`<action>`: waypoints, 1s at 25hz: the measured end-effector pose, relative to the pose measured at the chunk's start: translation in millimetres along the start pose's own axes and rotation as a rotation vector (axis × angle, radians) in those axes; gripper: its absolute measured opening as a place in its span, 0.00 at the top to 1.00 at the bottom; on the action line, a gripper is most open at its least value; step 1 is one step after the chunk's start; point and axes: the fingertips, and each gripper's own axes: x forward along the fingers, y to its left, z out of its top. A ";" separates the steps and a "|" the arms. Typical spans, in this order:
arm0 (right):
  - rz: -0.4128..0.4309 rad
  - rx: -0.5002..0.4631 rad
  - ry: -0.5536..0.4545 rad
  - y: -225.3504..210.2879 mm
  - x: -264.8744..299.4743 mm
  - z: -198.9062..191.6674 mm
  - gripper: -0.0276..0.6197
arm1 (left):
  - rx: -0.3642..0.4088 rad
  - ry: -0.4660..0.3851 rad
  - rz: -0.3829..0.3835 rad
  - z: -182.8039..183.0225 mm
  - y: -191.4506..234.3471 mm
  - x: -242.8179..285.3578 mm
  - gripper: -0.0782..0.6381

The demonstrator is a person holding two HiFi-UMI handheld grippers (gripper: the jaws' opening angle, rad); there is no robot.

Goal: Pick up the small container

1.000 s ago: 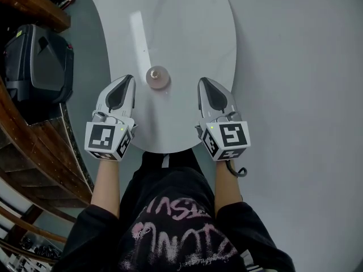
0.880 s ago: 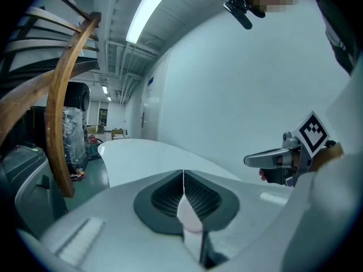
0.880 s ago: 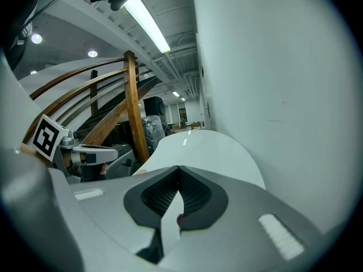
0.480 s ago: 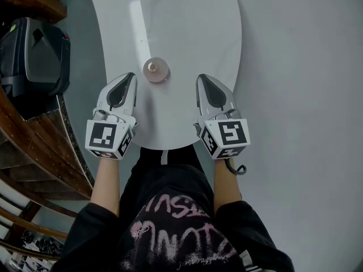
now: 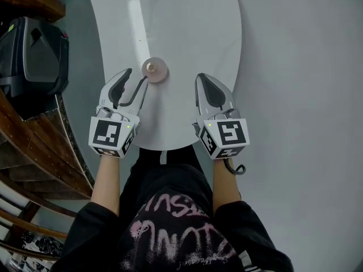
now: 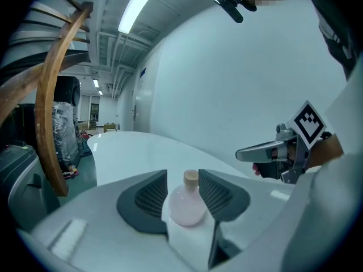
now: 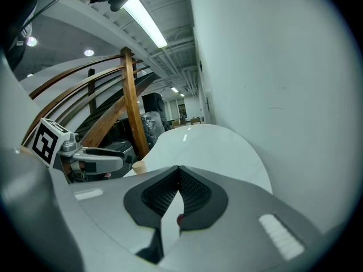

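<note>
The small container point(image 5: 153, 69) is a round pale-pink flask with a cork top, standing upright on the white oval table point(image 5: 187, 27). My left gripper point(image 5: 136, 77) is open just short of it, with its right fingertip point(image 5: 144, 79) near the flask's edge. In the left gripper view the flask point(image 6: 187, 205) shows in the gap between the two dark pads point(image 6: 147, 200), slightly beyond them. My right gripper point(image 5: 202, 79) rests over the table's near right side, shut with nothing in it. In the right gripper view its gripper point(image 7: 178, 170) is shut, and only the flask's cork point(image 7: 138, 166) shows.
A black case point(image 5: 34, 55) sits on the floor to the left, beside curved wooden railings point(image 5: 39, 152). Grey floor point(image 5: 300, 95) lies right of the table. The table's near edge point(image 5: 161, 147) runs just in front of both grippers.
My left gripper has gone from shut to open and edged toward the flask. The right gripper has stayed shut in place.
</note>
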 end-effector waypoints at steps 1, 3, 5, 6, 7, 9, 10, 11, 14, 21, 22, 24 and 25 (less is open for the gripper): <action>0.001 0.000 0.002 -0.2 0.6 -0.6 0.92 | 0.003 0.003 -0.004 -0.6 -1.1 2.0 0.66; 0.000 0.002 0.006 -2.0 2.1 -1.7 0.92 | 0.019 0.011 -0.008 -2.0 -2.7 7.3 0.64; -0.002 0.003 0.009 -4.2 3.7 -2.6 0.92 | 0.029 0.021 -0.008 -3.7 -3.3 13.0 0.62; -0.003 0.003 0.010 -5.1 4.4 -2.8 0.92 | 0.029 0.024 -0.011 -4.7 -3.9 15.6 0.62; -0.003 0.004 0.011 -6.1 5.1 -2.9 0.92 | 0.030 0.028 -0.013 -5.5 -4.6 18.1 0.62; -0.004 0.007 0.012 -8.2 6.3 -2.8 0.92 | 0.033 0.035 -0.016 -6.5 -6.4 22.9 0.61; -0.004 0.007 0.012 -8.8 7.0 -2.8 0.92 | 0.035 0.040 -0.017 -7.4 -7.2 24.8 0.61; -0.004 0.006 0.014 -8.8 7.7 -2.9 0.92 | 0.037 0.045 -0.018 -8.8 -7.7 26.4 0.61; -0.003 0.004 0.020 -8.7 10.2 -3.9 0.92 | 0.033 0.055 -0.024 -13.7 -8.3 31.2 0.61; -0.019 0.012 0.032 -13.1 12.4 -7.4 0.92 | 0.023 0.063 -0.042 -17.1 -9.5 41.4 0.61; -0.021 0.013 0.034 -13.7 12.2 -7.7 0.92 | 0.022 0.065 -0.042 -17.6 -9.1 42.0 0.61; -0.024 0.016 0.037 -16.2 12.1 -9.2 0.92 | 0.019 0.068 -0.040 -19.2 -8.7 43.5 0.61; -0.024 0.017 0.039 -18.1 12.2 -10.1 0.92 | 0.020 0.072 -0.037 -20.2 -8.8 44.7 0.61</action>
